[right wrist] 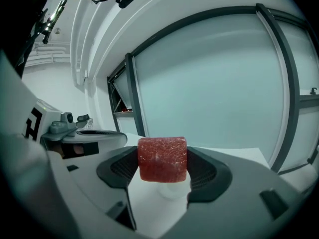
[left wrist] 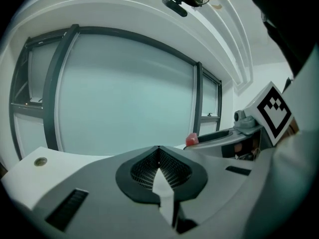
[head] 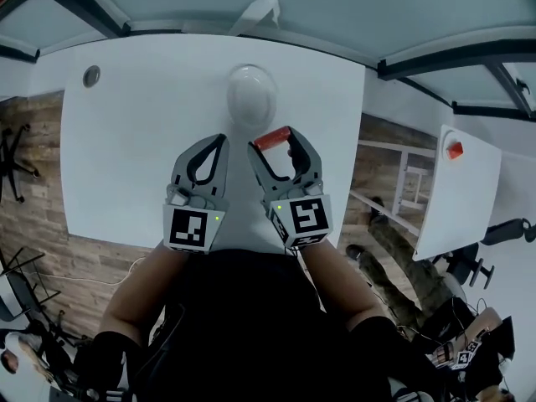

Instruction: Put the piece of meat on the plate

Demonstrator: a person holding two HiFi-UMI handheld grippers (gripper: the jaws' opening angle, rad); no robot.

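Observation:
My right gripper (head: 273, 141) is shut on a red block of meat (head: 270, 137), held above the white table (head: 134, 141). In the right gripper view the meat (right wrist: 162, 158) fills the gap between both pads. A white plate (head: 250, 95) lies on the table just beyond the grippers, slightly left of the meat. Part of the plate (right wrist: 172, 188) shows below the meat in the right gripper view. My left gripper (head: 223, 137) hovers beside the right one, its jaws closed together with nothing between them. From the left gripper view (left wrist: 159, 148) the meat (left wrist: 192, 139) shows to the right.
A round metal grommet (head: 91, 75) sits near the table's far left corner. A second white table (head: 459, 191) with a red object (head: 454, 149) stands to the right across a wood-floor gap. Glass partitions run behind the table. An office chair (head: 12, 162) is at left.

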